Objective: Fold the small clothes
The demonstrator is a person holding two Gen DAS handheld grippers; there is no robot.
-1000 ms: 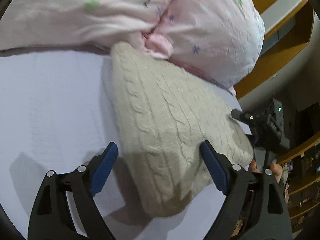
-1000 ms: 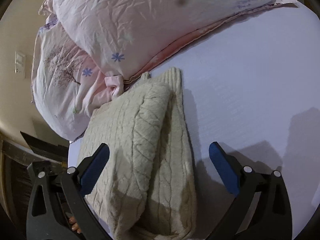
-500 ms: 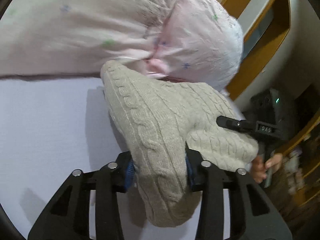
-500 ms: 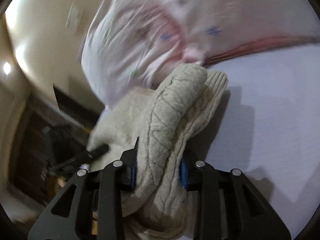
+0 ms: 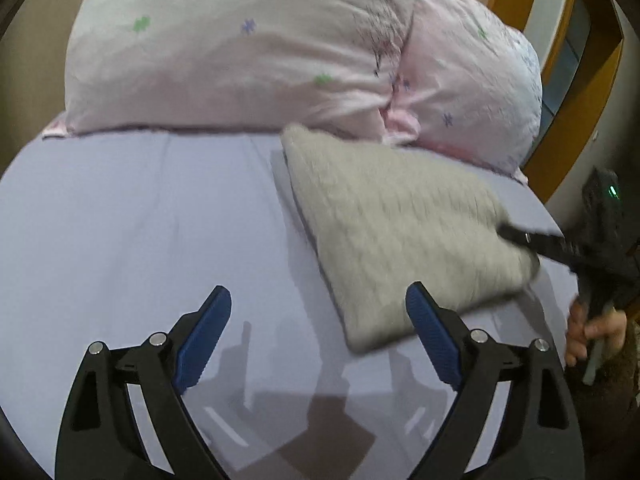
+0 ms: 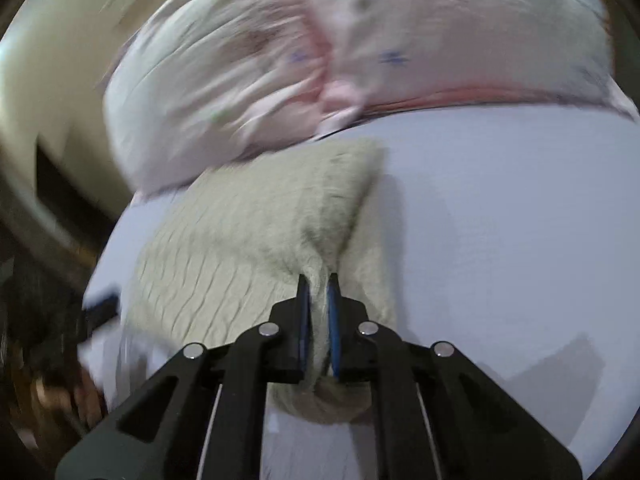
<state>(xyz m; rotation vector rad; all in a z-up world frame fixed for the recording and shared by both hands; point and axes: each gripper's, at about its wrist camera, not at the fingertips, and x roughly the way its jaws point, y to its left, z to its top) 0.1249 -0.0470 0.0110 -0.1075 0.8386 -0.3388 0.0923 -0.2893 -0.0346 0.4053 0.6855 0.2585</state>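
A folded cream cable-knit sweater (image 5: 396, 232) lies on the pale lilac bed sheet (image 5: 140, 220), its far corner against the pink pillows. My left gripper (image 5: 318, 314) is open and empty, just off the sweater's near edge, its right finger beside the fabric. My right gripper (image 6: 319, 292) is shut on a pinched fold of the sweater (image 6: 248, 236) at its near edge. It also shows in the left wrist view (image 5: 520, 238), at the sweater's right corner. Both views are motion-blurred.
Two pink flowered pillows (image 5: 248, 52) lie along the head of the bed, also in the right wrist view (image 6: 280, 60). A wooden shelf frame (image 5: 576, 92) stands at the right. The bed's edge runs close to the sweater's right side.
My left gripper let go of the sweater, opened and drew back. The right gripper stays shut on the sweater, which now lies flatter on the sheet.
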